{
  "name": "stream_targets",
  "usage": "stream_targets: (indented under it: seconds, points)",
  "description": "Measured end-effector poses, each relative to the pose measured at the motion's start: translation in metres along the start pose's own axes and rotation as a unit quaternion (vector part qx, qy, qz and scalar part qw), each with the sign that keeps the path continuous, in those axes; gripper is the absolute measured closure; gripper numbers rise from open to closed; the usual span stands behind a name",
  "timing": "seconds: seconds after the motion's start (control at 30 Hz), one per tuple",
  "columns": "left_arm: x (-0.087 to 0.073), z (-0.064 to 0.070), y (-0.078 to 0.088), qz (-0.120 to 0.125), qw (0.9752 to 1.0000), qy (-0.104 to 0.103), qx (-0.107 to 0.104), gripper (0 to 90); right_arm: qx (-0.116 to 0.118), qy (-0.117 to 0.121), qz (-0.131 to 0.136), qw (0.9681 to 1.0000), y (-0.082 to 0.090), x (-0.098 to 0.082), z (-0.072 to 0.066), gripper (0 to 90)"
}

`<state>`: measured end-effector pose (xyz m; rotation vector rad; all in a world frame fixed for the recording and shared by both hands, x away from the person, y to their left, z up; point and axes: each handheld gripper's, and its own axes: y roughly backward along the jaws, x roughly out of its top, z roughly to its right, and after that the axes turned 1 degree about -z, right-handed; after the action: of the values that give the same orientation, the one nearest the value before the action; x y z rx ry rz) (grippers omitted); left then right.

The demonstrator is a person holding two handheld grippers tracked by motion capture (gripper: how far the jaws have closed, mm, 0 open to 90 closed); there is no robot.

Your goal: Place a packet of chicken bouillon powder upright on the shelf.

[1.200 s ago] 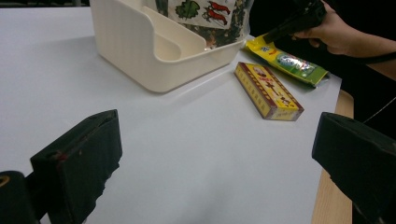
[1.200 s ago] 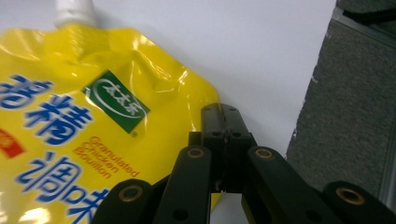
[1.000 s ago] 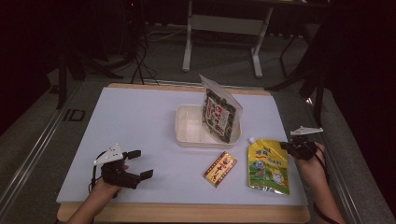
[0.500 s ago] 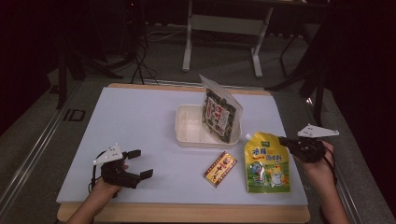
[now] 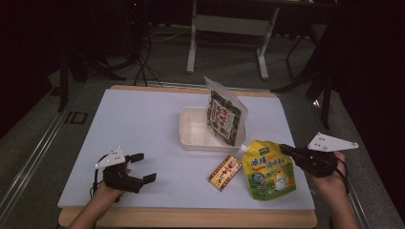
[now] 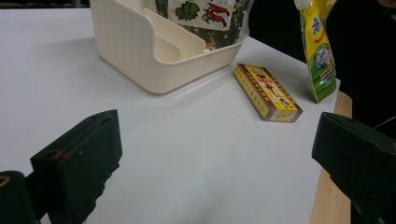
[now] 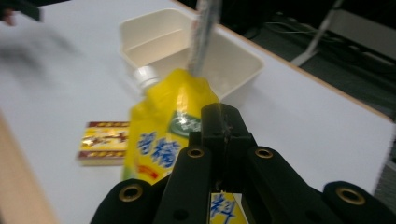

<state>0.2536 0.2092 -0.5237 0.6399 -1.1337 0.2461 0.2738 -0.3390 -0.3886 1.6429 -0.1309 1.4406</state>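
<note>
**Right gripper pinches yellow pouch; left gripper rests with jaws apart**

The right gripper [image 5: 285, 150] is at the right edge of the white table [image 5: 143, 124]. Its two black jaws are pressed together on the upper right edge of a yellow pouch [image 5: 268, 169]. In the right gripper view the jaws meet on the pouch's edge [image 7: 163, 121], and the pouch hangs below them at a tilt, with its white cap [image 7: 145, 74] pointing toward the tub. In the left gripper view the pouch [image 6: 320, 56] shows clear of the table surface, above the far corner.

The left gripper [image 5: 141, 167] is near the front left corner of the table, held in the person's left hand [image 5: 107, 191]. Its jaws are spread wide, with only bare table between them.

A cream plastic tub [image 5: 196, 131] stands near the middle of the table. A dark snack bag [image 5: 224, 117] with a printed label stands upright in its right part, leaning on the wall. A small flat box [image 5: 224, 172], red and yellow, lies on the table just in front of the tub and just beside the pouch's left edge. Whether box and pouch touch cannot be told.
</note>
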Motion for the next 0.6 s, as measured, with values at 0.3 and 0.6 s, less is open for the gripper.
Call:
stream_targets:
  seconds: [0.3, 0.6]
  points:
    - [0.001, 0.001, 0.000, 0.000, 1.0000, 0.002, -0.006, 1.7, 0.012, 0.006, 0.018, 0.9998, 0.023, 0.000, -0.012, 90.0]
    - [0.004, 0.011, -0.004, 0.003, 0.9996, -0.019, -0.019, 1.7, 0.059, 0.007, 0.045, 0.9972, 0.031, 0.012, -0.026, 90.0]
